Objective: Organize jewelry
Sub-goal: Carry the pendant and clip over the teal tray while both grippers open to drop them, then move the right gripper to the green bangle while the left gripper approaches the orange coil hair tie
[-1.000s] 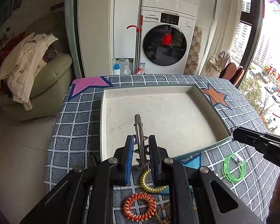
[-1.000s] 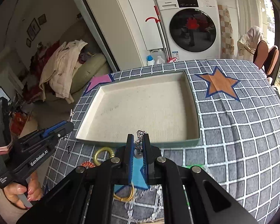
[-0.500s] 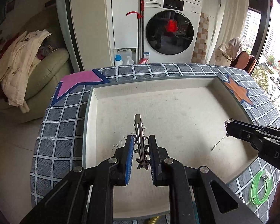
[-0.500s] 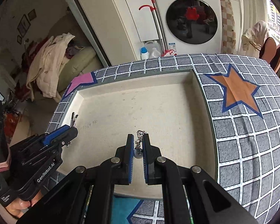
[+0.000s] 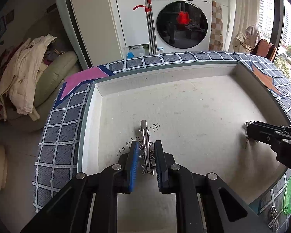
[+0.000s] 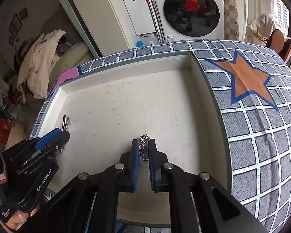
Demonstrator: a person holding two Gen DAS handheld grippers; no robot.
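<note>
Over the near left part of the tray (image 5: 184, 77), the left gripper (image 5: 146, 156) pinches a silver hair clip (image 5: 144, 136) between its blue pads, the clip pointing forward toward the far edge of the tabletop (image 6: 261, 136). The right gripper (image 6: 143, 153) is over the near middle of the tray and pinches a silver chain pendant (image 6: 144, 142); the left-wrist view shows a short length of chain hanging below it.

Hazards:
- Tangling. The chain hangs loose, and if it is released from a height it may pile up or knot rather than lie flat.
- Snagging. The pendant's ornate links sit against the ribbed pads; judged from this, a link may cling when the pads part and get dragged out of place.
- Bounce. The clip is stiff metal and may skid across the hard tray floor if dropped rather than set down.
- Collision. Both grippers work above the same tray and are not far apart; a sideways move by either could strike the other.

Count:
- Trays: one, with nothing lying in it.
- Hair clips: one, held.
- Chain pendants: one, held.
- Green ring (image 5: 290, 196): one, on the tabletop near its near right corner, outside the tray.
- A small metal piece (image 5: 273, 219): one, just beside the ring; type unclear.
</note>
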